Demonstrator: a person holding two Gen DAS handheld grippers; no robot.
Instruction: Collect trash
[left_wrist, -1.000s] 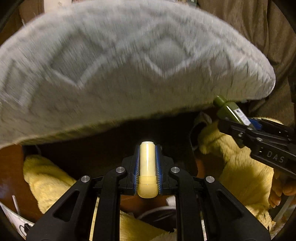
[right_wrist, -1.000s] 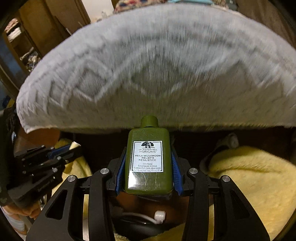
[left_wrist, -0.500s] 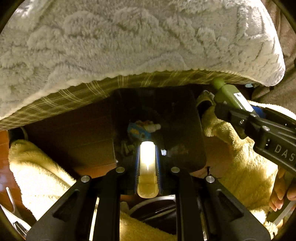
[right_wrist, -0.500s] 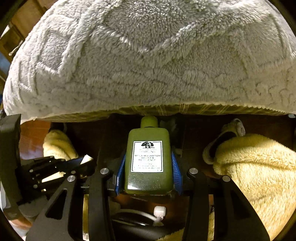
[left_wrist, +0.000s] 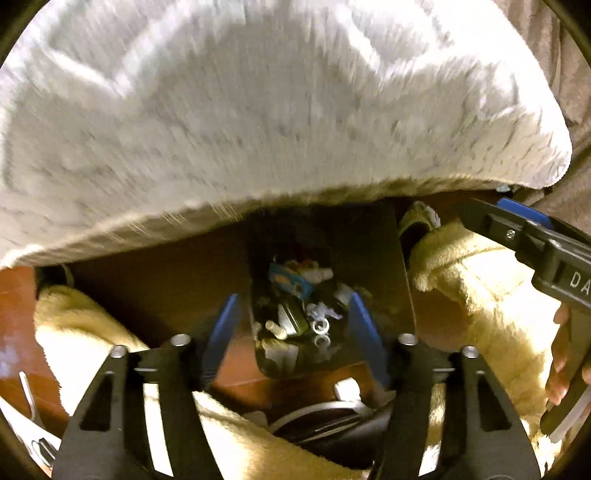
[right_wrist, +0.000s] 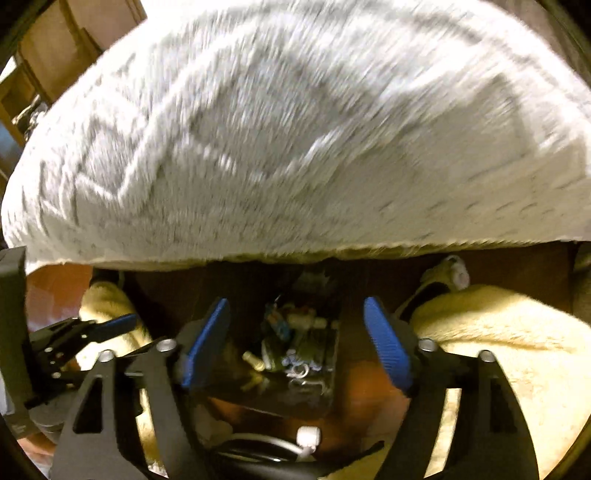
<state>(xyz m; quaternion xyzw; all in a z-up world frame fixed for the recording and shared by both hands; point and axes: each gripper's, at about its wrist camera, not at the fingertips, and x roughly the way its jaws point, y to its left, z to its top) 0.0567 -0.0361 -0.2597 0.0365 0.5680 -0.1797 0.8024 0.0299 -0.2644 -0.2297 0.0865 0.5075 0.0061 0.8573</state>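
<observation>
Trash (left_wrist: 295, 314) heaped, perhaps one bin (left_wrist: 369, 236)

Left gripper (left_wrist: 291, 325) jaws just opened, nothing between them; dark bin (left_wrist: 369, 266) of trash (left_wrist: 299, 306) frame center, white blanket (left_wrist: 258, 110) above.

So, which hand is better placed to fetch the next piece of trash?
Probably left. The left gripper and right gripper have just been opening, nothing between them, above the bin. Only the left view shows small loose bits on the floor, near that hand.
</observation>
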